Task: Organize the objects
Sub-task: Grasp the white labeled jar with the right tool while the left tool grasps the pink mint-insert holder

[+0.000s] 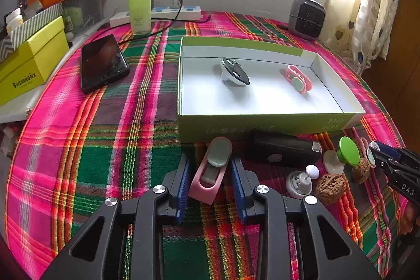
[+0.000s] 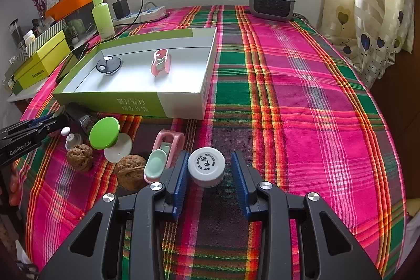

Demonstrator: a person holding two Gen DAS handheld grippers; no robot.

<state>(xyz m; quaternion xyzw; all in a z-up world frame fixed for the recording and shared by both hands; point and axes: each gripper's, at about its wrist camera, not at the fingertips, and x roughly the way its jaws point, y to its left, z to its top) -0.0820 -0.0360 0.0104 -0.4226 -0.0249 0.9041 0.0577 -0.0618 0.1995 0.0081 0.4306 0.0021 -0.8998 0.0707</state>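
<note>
A shallow green-and-white box (image 1: 262, 122) sits on the plaid-covered table (image 1: 105, 148), back toward the window edge, and it looks to be the collecting place: a black-topped round piece (image 1: 234, 71) lies toward its left side and a pink clip (image 1: 299, 79) toward its right, both on the white floor, apart from each other. The things not yet gathered lie in a loose row along the box's near wall, probably so either tool can reach them without crossing over. The left gripper (image 1: 210, 183) points forward, low over the cloth, its blue pads spread wide on either side of a second pink clip (image 1: 211, 172) with a pale green insert; the left pad seems close to or touching it, a clear gap shows at the right one, so nothing is held. The right gripper (image 2: 207, 175) is posed the same way near the table's near edge, its jaws open around a small white-capped jar (image 2: 206, 166), gaps visible on both sides, so it grips nothing either. Just left of that jar lie a third pink clip (image 2: 164, 156), two walnuts (image 2: 130, 171), a green-topped knob (image 2: 105, 133) and a small white piece (image 2: 72, 139); a dark cylindrical object (image 1: 283, 151) rests against the box's front wall. Both tools appear set to close, judging by how squarely each straddles its target.
</note>
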